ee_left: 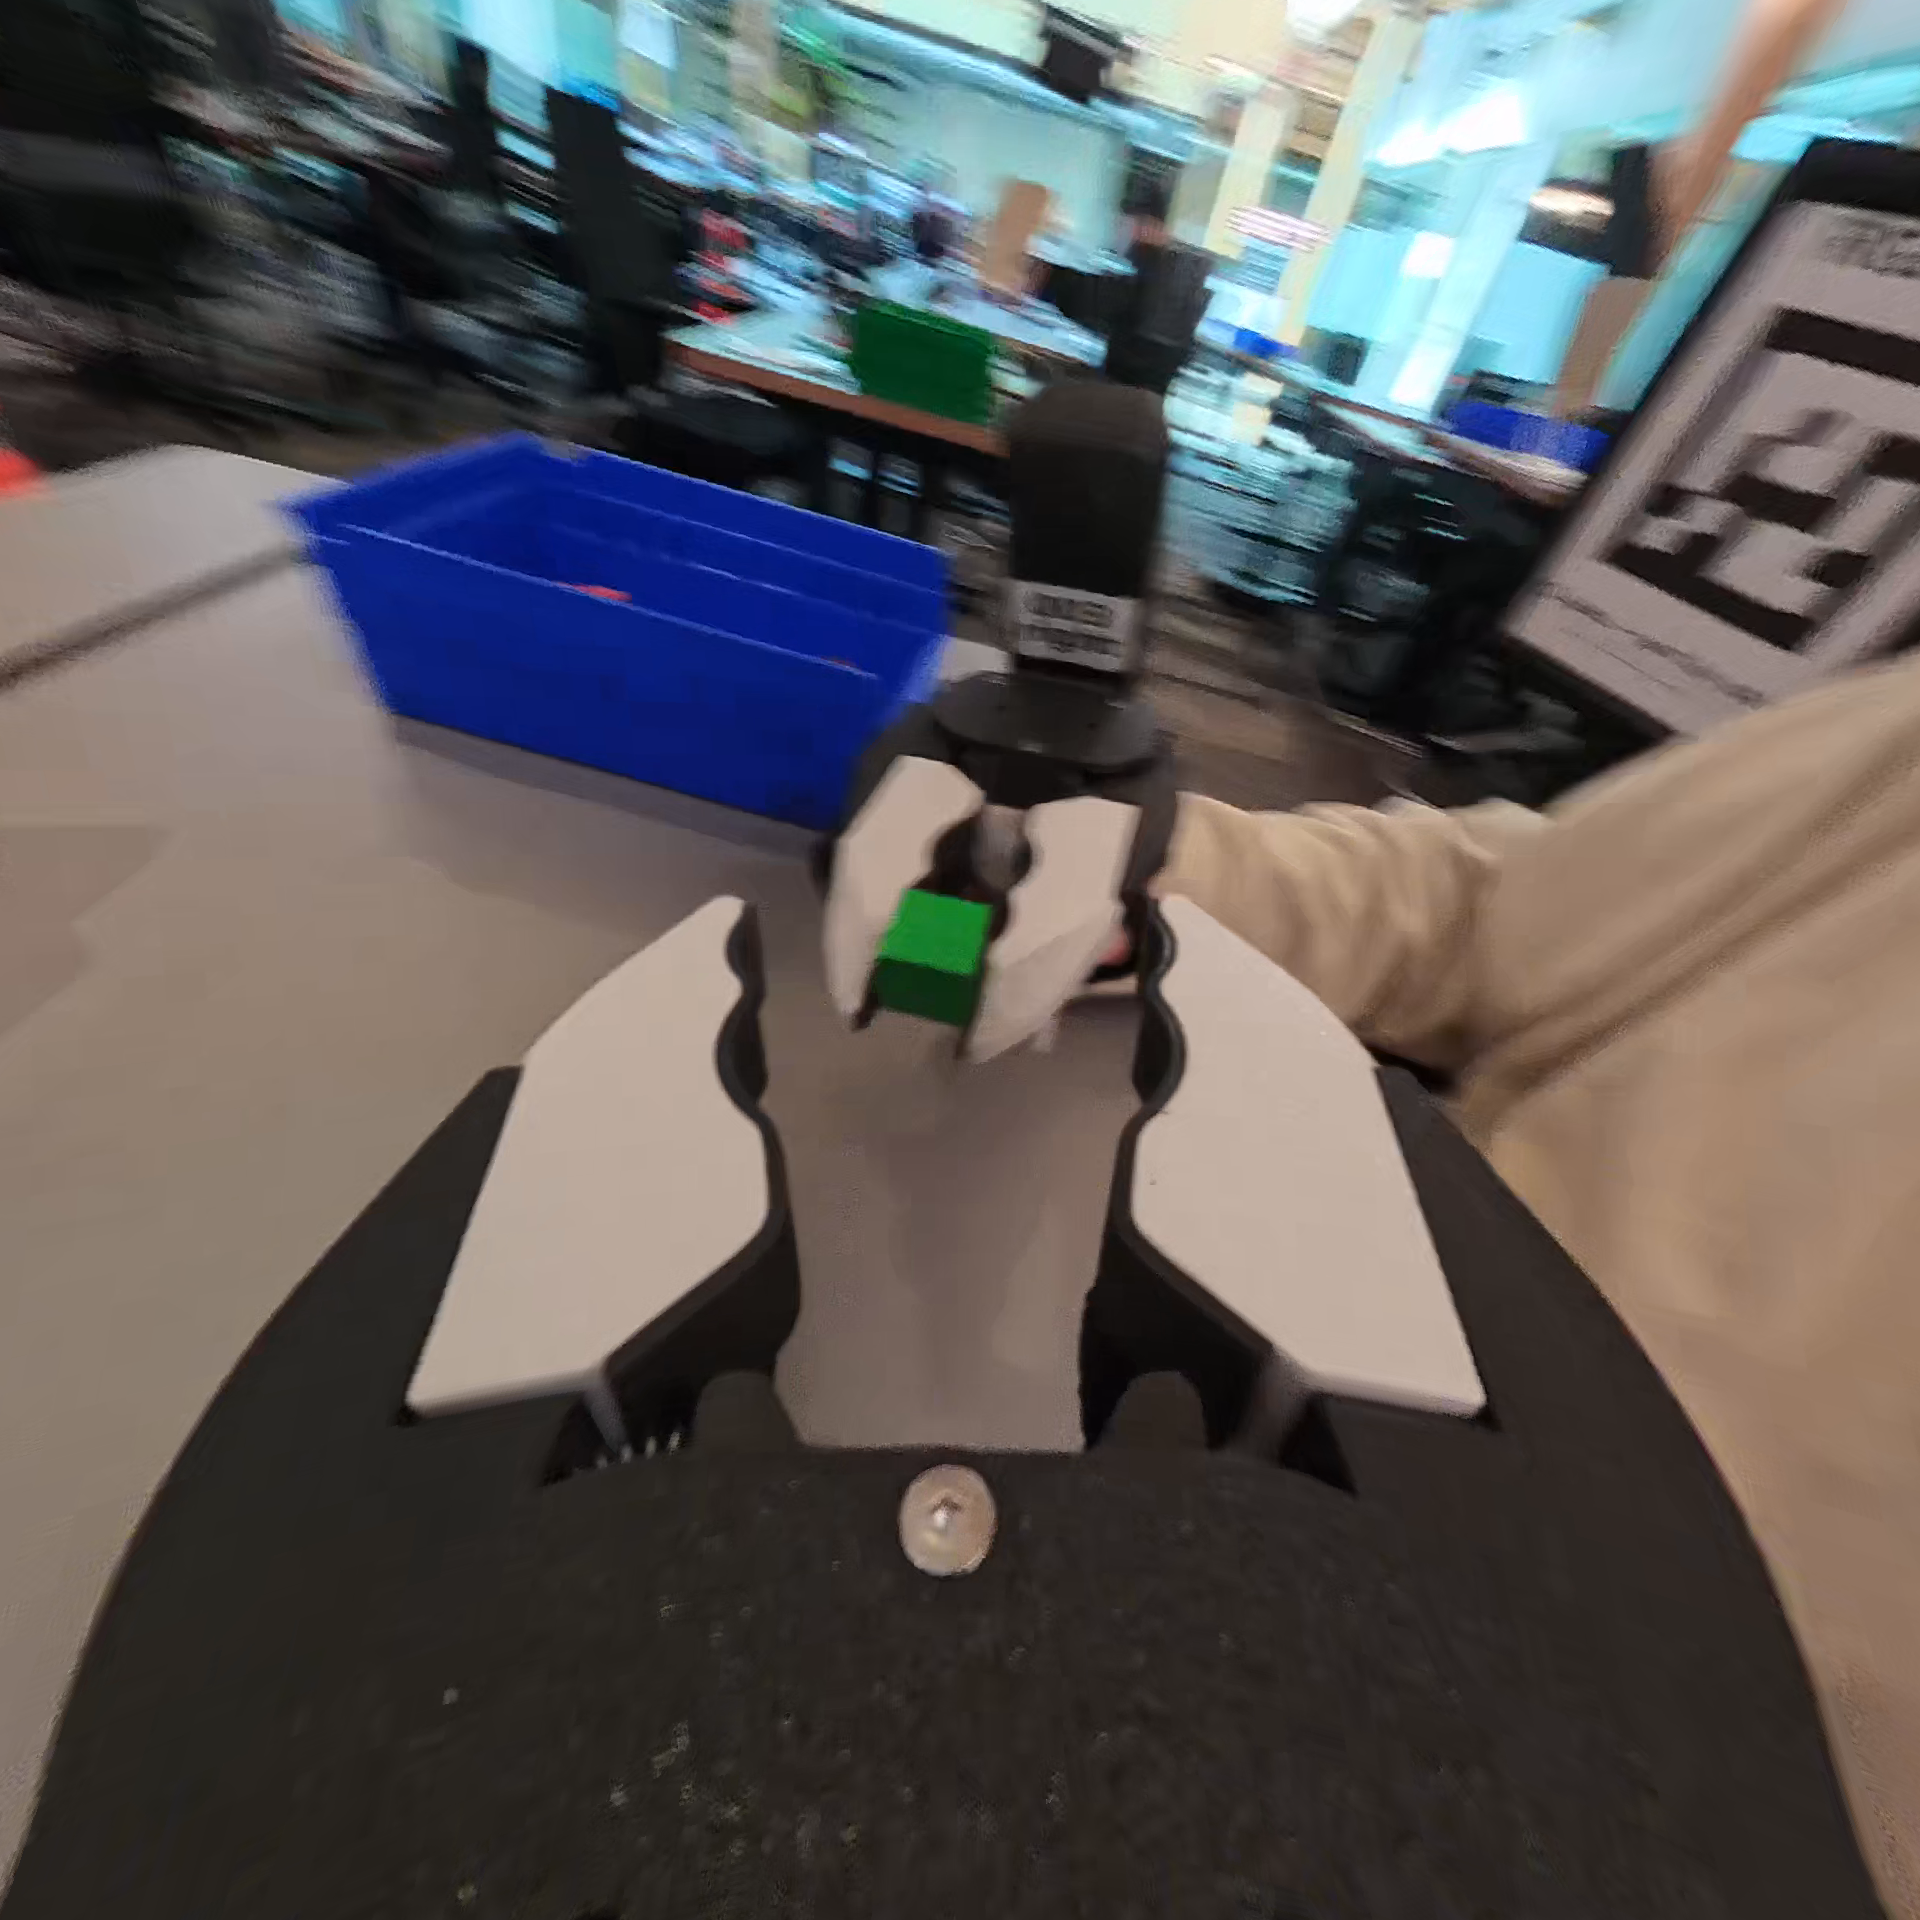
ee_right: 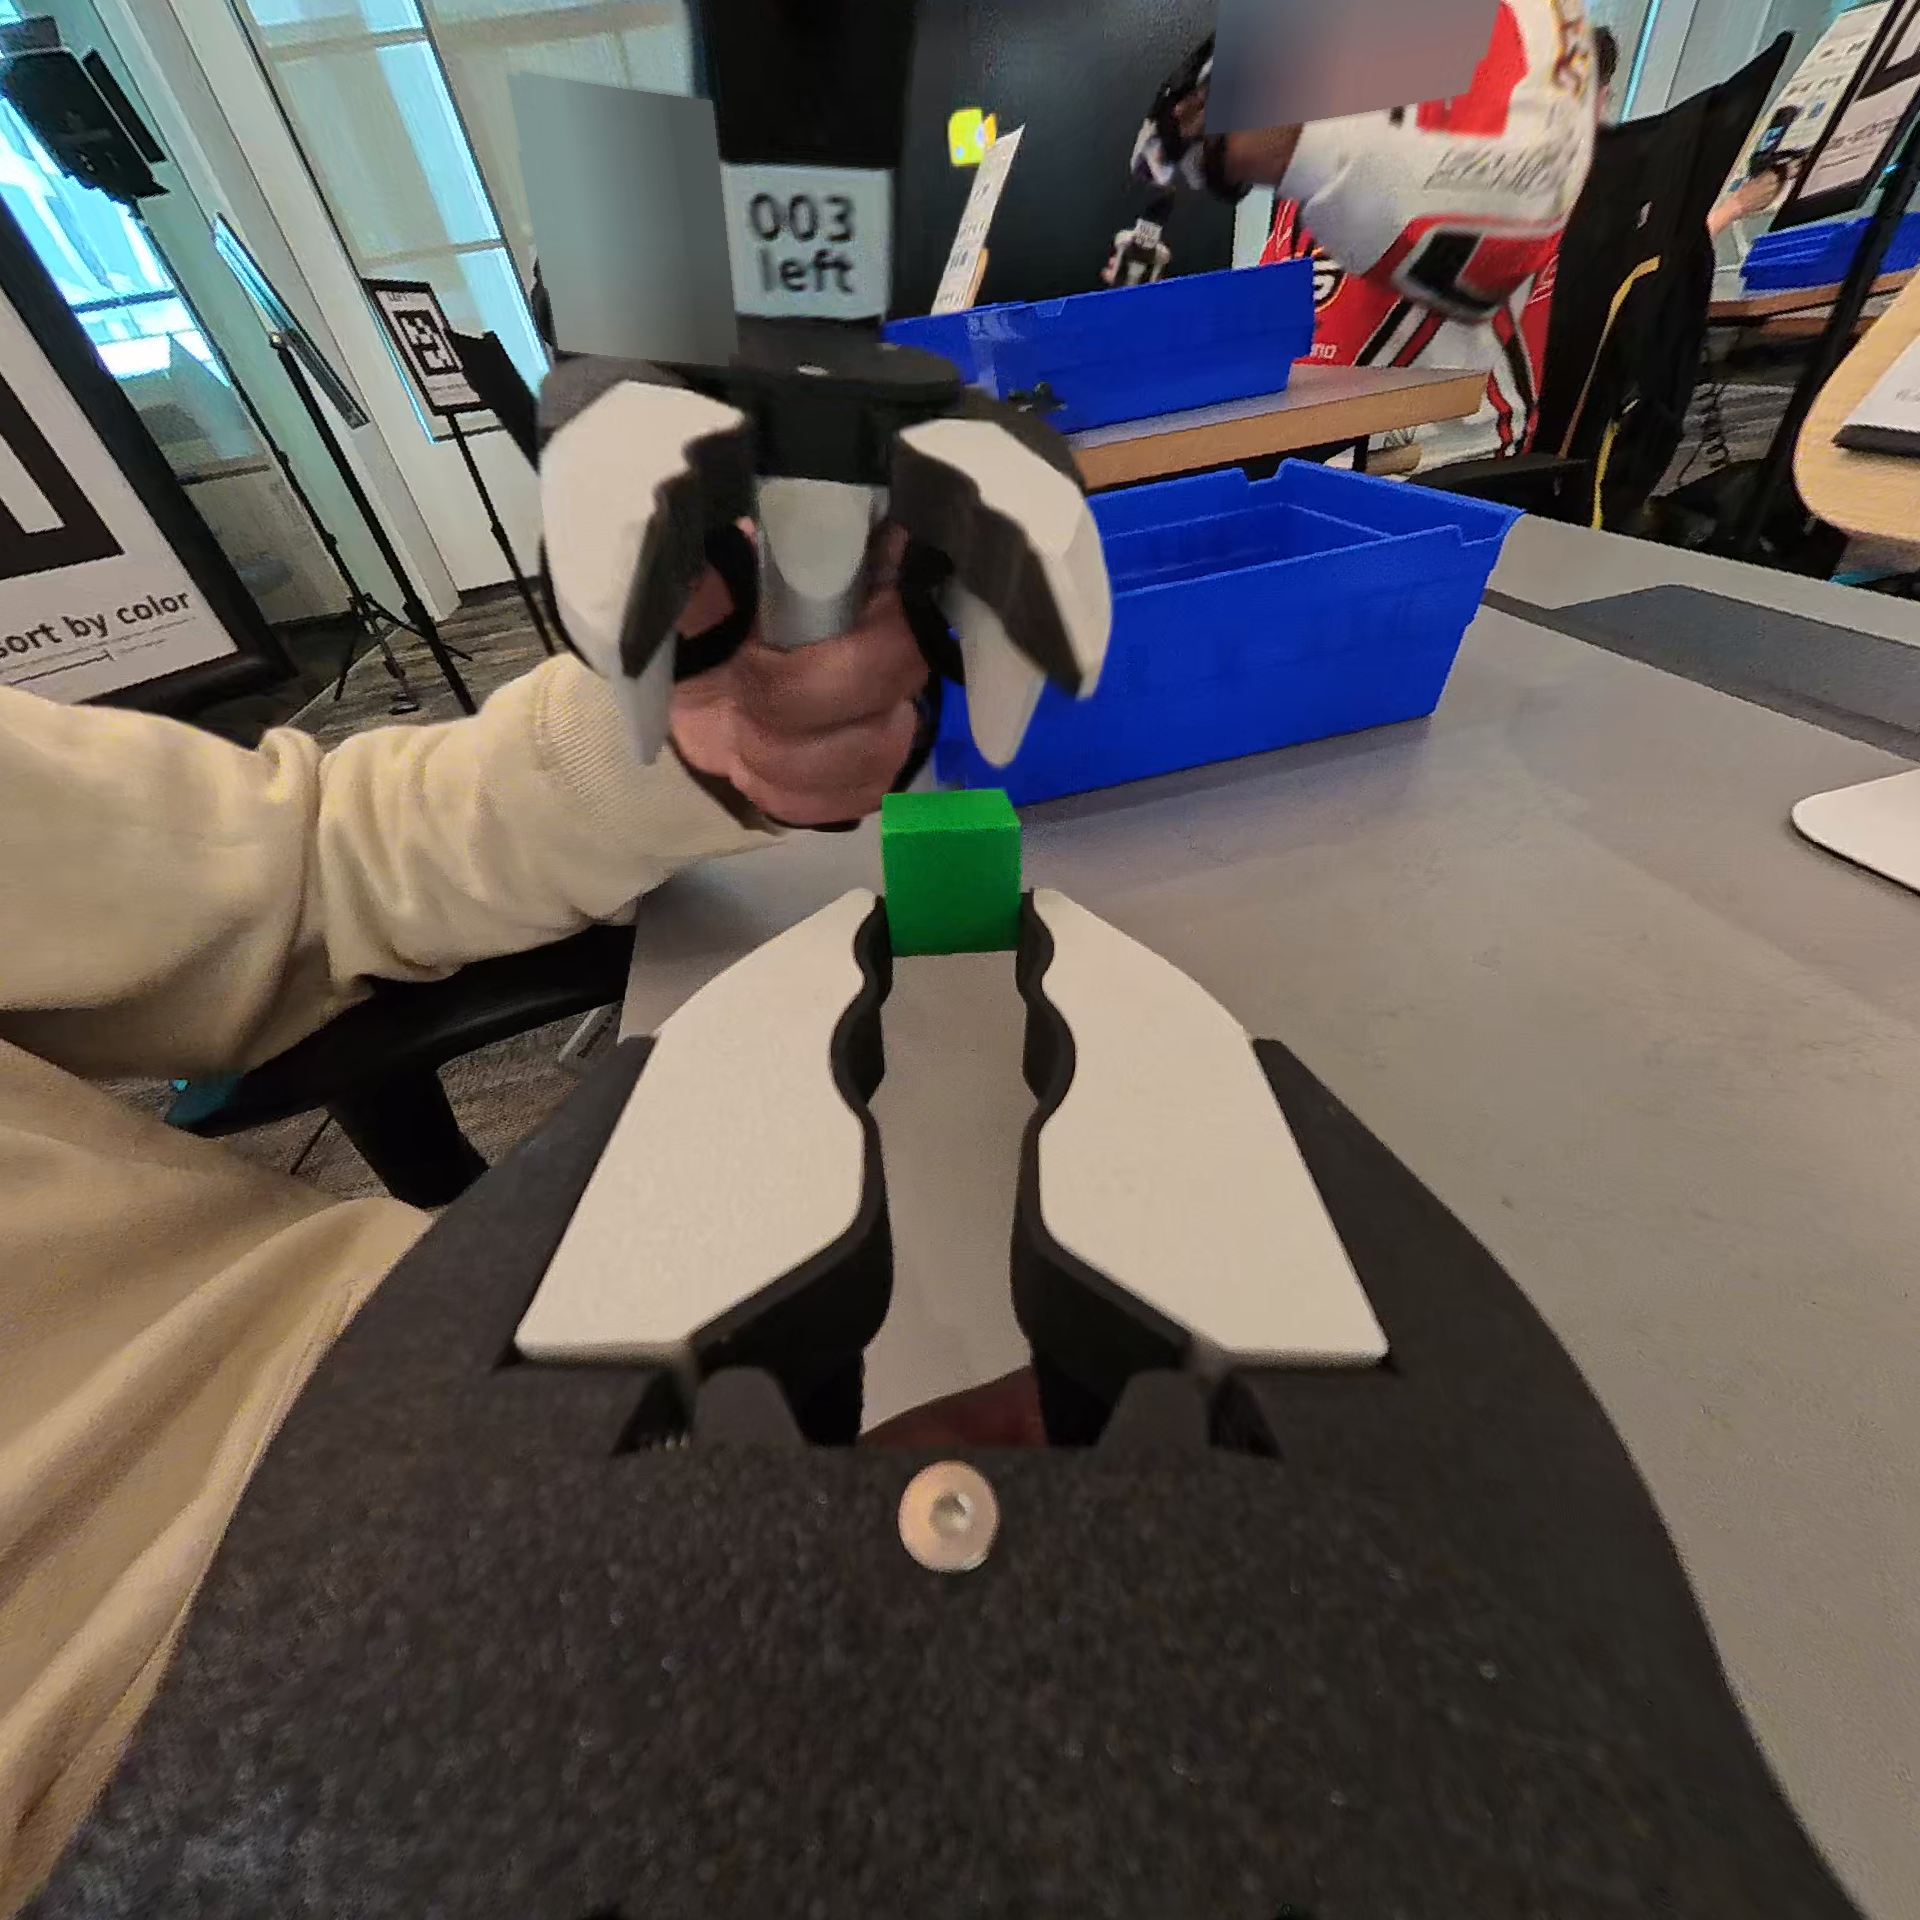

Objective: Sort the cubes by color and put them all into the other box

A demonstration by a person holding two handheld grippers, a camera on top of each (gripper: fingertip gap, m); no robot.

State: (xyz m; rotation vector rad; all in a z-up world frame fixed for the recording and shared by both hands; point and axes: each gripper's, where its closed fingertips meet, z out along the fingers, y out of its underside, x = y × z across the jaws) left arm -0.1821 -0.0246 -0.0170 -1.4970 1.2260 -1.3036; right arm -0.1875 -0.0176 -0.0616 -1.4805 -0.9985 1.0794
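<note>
A green cube (ee_right: 951, 873) is clamped between the fingertips of my right gripper (ee_right: 954, 914), a little above the grey table (ee_right: 1455, 987). It also shows in the left wrist view (ee_left: 930, 961), held in the right gripper (ee_left: 920, 1013). My left gripper (ee_left: 954, 925) is open and empty, facing the cube at close range. In the right wrist view the left gripper (ee_right: 821, 743) hangs just behind and above the cube. A blue divided box (ee_right: 1195, 675) stands behind it. The left wrist view shows a blue divided box (ee_left: 623, 686) with something red (ee_left: 603, 594) inside, blurred.
A cream sleeve (ee_left: 1558, 914) reaches in from the right; the other sleeve (ee_right: 312, 862) comes from the left. A white object (ee_right: 1860, 831) lies at the table's right edge. A marker board (ee_left: 1766, 499) stands beside the table. Another blue box (ee_right: 1101, 343) sits on a farther table. There is about 5 cm between the tips of the two grippers.
</note>
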